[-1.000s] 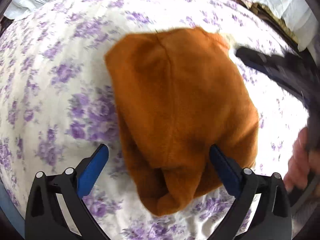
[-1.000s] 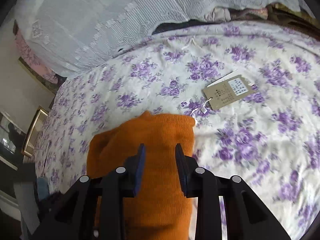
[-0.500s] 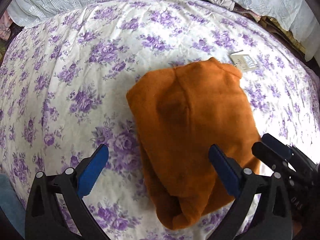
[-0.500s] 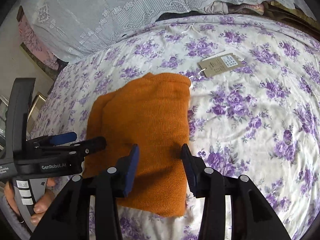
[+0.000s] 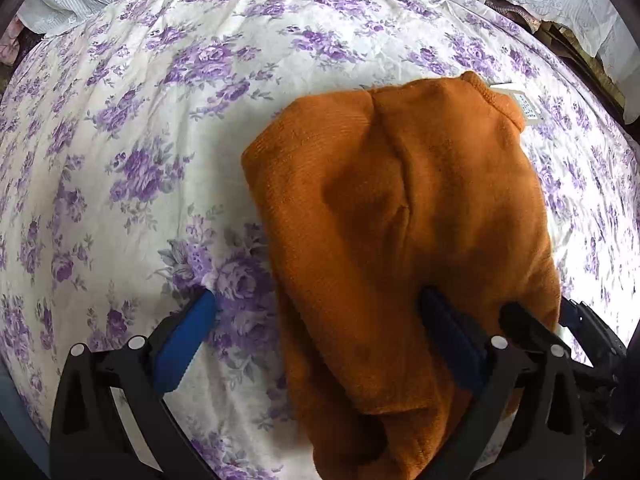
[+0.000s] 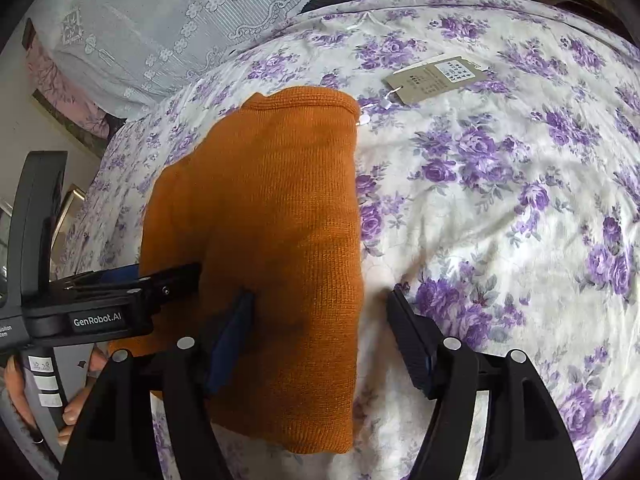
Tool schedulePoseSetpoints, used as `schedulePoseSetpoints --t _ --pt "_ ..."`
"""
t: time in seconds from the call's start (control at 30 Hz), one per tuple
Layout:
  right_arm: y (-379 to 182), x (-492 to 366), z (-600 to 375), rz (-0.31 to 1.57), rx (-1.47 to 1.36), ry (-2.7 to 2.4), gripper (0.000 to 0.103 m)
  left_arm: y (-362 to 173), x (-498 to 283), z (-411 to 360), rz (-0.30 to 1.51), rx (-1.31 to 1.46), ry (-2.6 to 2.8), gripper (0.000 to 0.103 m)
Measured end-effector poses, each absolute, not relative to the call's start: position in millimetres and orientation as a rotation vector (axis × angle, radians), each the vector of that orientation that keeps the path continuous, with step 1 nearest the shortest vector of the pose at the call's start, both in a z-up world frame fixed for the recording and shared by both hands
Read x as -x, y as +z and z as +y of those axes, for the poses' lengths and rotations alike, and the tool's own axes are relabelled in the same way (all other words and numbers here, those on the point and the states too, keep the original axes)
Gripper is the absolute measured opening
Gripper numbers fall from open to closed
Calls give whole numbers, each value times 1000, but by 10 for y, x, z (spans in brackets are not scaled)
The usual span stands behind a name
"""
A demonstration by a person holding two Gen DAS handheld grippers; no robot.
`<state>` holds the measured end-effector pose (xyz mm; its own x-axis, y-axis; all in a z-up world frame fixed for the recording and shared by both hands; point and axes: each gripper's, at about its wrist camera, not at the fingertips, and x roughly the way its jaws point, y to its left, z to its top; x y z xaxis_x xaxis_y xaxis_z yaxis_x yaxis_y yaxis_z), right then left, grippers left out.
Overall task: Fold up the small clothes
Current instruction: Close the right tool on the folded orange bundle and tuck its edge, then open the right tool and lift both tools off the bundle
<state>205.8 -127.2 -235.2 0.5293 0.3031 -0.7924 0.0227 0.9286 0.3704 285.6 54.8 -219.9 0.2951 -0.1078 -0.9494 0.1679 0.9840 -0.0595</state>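
Paper tag [image 5: 522, 106] half hidden behind orange knit garment [image 5: 404, 216]

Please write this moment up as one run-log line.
phase: fold done | left gripper: open, straddling sweater edge | right gripper: open, straddling other edge | sweater: folded, flat on bedspread | tag: beside sweater

Orange knit garment [image 6: 276, 240], folded into narrow stack, flat on bed.

Floral bedspread [image 6: 500, 208], lace curtain [image 6: 168, 24]
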Motion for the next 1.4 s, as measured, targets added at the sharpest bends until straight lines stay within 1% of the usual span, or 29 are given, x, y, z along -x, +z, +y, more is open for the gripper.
schedulePoseSetpoints --t 0.57,0.67,0.73,0.83,1.0,1.23,1.4 --pt "-2392 -2010 -1187 940 -267 210 81 -2230 -2644 486 1215 -65 -172 99" --pt "-2385 -2005 -1174 948 -258 231 86 -2236 -2605 474 1219 -64 -171 99" --pt "-2332 -2015 -1183 1003 -270 229 89 -2201 -2598 487 1239 -57 -168 99" --pt "-2220 -1884 -1273 1044 -357 188 89 -2089 -2468 542 1274 -17 -159 99" --pt "-2067 -1428 -1374 1032 -439 158 89 -2012 -1999 575 1287 18 -204 98" --pt "-1889 -916 -1316 1031 -435 173 89 -2076 -1418 544 1329 -20 -251 98" --pt "-1703 -600 -1314 997 -440 165 89 -1834 -1179 536 1297 12 -326 98"
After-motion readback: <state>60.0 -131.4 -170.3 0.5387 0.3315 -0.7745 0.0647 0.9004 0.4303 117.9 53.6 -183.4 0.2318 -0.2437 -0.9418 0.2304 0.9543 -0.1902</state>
